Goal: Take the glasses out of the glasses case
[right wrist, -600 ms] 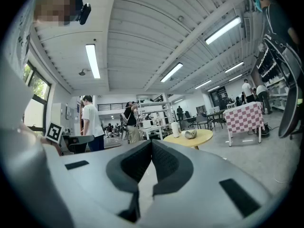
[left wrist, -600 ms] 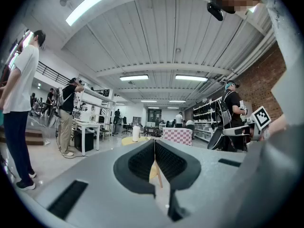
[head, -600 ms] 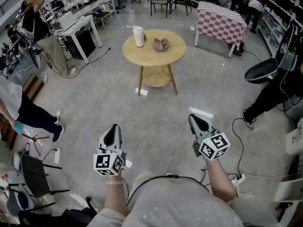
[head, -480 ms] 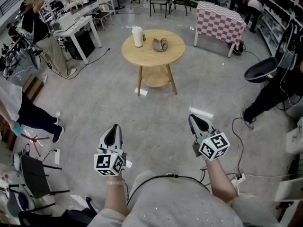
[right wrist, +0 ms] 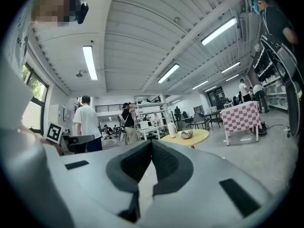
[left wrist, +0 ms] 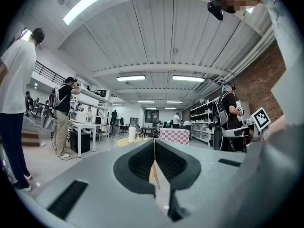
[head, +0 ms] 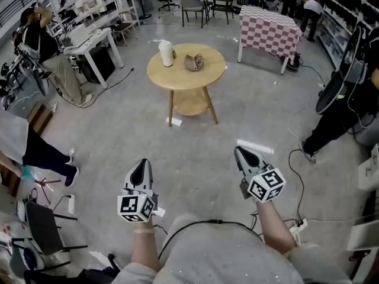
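Observation:
A brownish glasses case (head: 193, 62) lies shut on a round wooden table (head: 177, 78) far ahead of me, beside a white cup (head: 166, 53). No glasses show. My left gripper (head: 141, 165) and right gripper (head: 239, 152) are held low near my body, well short of the table, both pointing toward it. Both are shut with nothing between the jaws. In the left gripper view the left gripper (left wrist: 154, 144) has its jaws pressed together. In the right gripper view the right gripper (right wrist: 151, 144) is also shut, and the case (right wrist: 185, 134) and cup (right wrist: 171, 129) show on the distant table (right wrist: 199, 137).
Bare concrete floor lies between me and the table. A checkered-cloth table (head: 269, 28) stands at the back right and a white desk (head: 89, 40) at the back left. A person (head: 35, 147) stands at the left, another (head: 343, 117) at the right. Cables (head: 296, 158) trail near my right side.
The head view has shifted a little, so the table sits slightly lower and further left in it. Both grippers keep their places and stay shut.

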A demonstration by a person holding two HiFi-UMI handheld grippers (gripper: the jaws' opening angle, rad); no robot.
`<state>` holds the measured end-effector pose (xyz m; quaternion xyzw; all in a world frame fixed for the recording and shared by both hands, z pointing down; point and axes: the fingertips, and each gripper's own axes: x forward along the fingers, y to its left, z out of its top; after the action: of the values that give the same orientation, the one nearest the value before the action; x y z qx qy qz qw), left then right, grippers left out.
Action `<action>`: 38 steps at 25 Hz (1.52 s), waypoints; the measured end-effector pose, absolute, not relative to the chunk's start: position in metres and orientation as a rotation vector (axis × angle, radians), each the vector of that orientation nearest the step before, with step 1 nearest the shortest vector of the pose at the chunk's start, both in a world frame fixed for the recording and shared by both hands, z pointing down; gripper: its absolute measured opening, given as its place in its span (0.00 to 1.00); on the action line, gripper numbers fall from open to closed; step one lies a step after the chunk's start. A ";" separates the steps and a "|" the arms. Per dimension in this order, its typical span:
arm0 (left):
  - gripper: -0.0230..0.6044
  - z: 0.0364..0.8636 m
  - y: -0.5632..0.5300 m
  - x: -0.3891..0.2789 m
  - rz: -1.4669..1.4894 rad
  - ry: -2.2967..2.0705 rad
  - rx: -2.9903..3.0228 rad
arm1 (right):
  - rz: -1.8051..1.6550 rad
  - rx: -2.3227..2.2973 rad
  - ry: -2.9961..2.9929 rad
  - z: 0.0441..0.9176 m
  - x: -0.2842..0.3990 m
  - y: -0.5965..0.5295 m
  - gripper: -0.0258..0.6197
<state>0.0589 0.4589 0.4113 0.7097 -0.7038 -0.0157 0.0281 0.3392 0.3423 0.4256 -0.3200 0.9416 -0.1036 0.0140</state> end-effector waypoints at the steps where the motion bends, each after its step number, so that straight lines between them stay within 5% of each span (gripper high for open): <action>1: 0.05 0.411 0.457 0.059 -0.047 -2.172 2.193 | -0.323 -0.998 2.929 0.426 0.340 0.341 0.05; 21: 0.05 0.431 0.411 0.042 -0.006 -2.130 2.153 | -0.449 -1.091 2.891 0.451 0.342 0.290 0.05; 30: 0.05 0.438 0.323 -0.007 -0.023 -2.084 2.166 | -0.450 -1.143 2.898 0.457 0.303 0.219 0.19; 38: 0.05 0.441 0.239 -0.028 -0.022 -1.965 2.241 | -0.508 -1.240 2.866 0.465 0.275 0.166 0.20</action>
<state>-0.0282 0.2392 0.4408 0.7495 -0.6570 -0.0074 0.0805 0.2755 0.1657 0.4654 -0.3919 0.9058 -0.1606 -0.0111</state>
